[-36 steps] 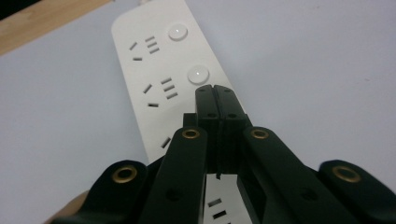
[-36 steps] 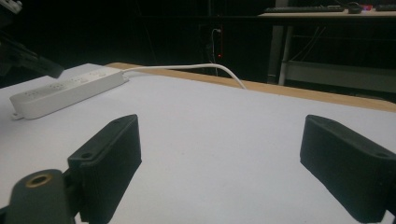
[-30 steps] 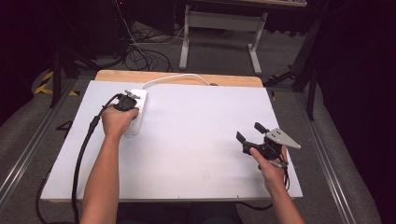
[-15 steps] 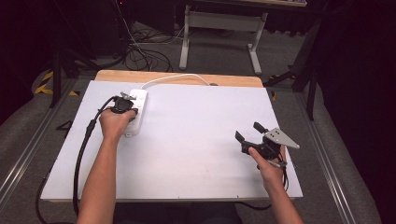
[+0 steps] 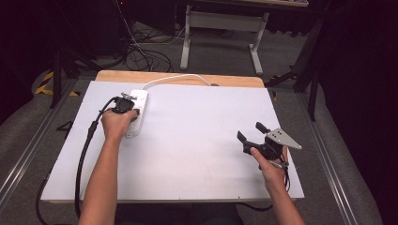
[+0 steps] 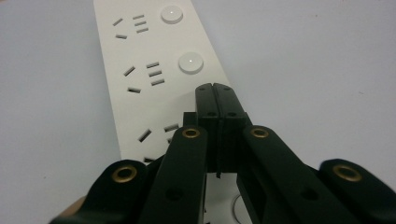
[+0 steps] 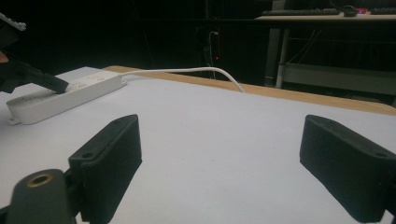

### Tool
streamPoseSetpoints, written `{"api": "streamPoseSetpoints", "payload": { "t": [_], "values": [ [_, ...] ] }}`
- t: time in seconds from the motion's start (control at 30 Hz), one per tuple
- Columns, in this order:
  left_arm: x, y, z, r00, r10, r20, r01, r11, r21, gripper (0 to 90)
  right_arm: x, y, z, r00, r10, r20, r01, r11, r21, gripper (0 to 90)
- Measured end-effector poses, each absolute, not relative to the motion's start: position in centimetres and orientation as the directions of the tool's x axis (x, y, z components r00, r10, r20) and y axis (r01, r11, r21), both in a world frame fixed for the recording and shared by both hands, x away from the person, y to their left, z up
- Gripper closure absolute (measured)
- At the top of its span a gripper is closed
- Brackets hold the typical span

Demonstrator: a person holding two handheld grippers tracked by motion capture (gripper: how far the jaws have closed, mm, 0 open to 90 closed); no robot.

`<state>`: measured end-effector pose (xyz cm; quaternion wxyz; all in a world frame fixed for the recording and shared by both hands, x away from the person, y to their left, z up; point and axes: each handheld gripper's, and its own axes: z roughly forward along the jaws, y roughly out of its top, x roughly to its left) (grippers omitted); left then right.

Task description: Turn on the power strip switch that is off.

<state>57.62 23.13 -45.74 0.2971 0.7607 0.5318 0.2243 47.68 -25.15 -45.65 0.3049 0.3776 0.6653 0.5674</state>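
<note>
A white power strip [image 5: 141, 97] lies at the table's far left, with its white cord [image 5: 178, 76] running off toward the back edge. My left gripper [image 5: 126, 104] is shut with nothing between its jaws. Its tips [image 6: 215, 88] rest over the strip [image 6: 140, 51], just below a round button [image 6: 191, 62] and beside a socket. My right gripper [image 5: 250, 131] hovers open and holds nothing near the table's right front. In its own view the jaws stand wide apart around the right gripper's middle [image 7: 229, 154], with the strip [image 7: 70, 93] and the left gripper's tip [image 7: 49, 82] farther off.
The white tabletop [image 5: 197, 140] spreads between the two hands, with a wooden edge [image 5: 178, 78] at the back. A thick black cable [image 5: 87, 145] trails from the left gripper off the front left. Table legs and floor cables [image 5: 141, 56] stand beyond the table.
</note>
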Motion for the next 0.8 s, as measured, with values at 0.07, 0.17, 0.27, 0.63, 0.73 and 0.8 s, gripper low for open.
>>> {"api": "streamPoseSetpoints", "payload": {
  "t": [0.07,0.17,0.27,0.63,0.73,0.8],
  "values": [
    [57.64,23.14,-45.71,0.326,0.945,0.017,0.682,-0.247,0.688,90.0,47.71,-25.19,-45.63,-0.528,0.849,0.023,0.156,0.07,0.985,13.0],
    [57.81,23.14,-45.61,0.336,0.942,0.022,0.683,-0.26,0.683,90.0,47.7,-25.23,-45.67,-0.525,0.851,0.025,0.161,0.071,0.984,12.7],
    [57.77,23.03,-45.55,0.33,0.943,0.029,0.689,-0.262,0.676,90.0,47.52,-25.31,-45.62,-0.524,0.851,0.019,0.157,0.074,0.985,12.8],
    [57.92,23.36,-45.56,0.335,0.942,0.003,0.686,-0.246,0.684,90.0,47.38,-25.23,-45.8,-0.522,0.853,0.016,0.164,0.082,0.983,12.9],
    [57.84,23.32,-45.72,0.335,0.942,0.009,0.666,-0.244,0.705,90.0,47.42,-25.18,-45.86,-0.522,0.853,0.016,0.166,0.084,0.983,12.9],
    [57.85,23.33,-45.72,0.335,0.942,0.007,0.667,-0.243,0.704,90.0,47.46,-25.13,-45.85,-0.523,0.852,0.016,0.165,0.082,0.983,13.0]
  ]
}}
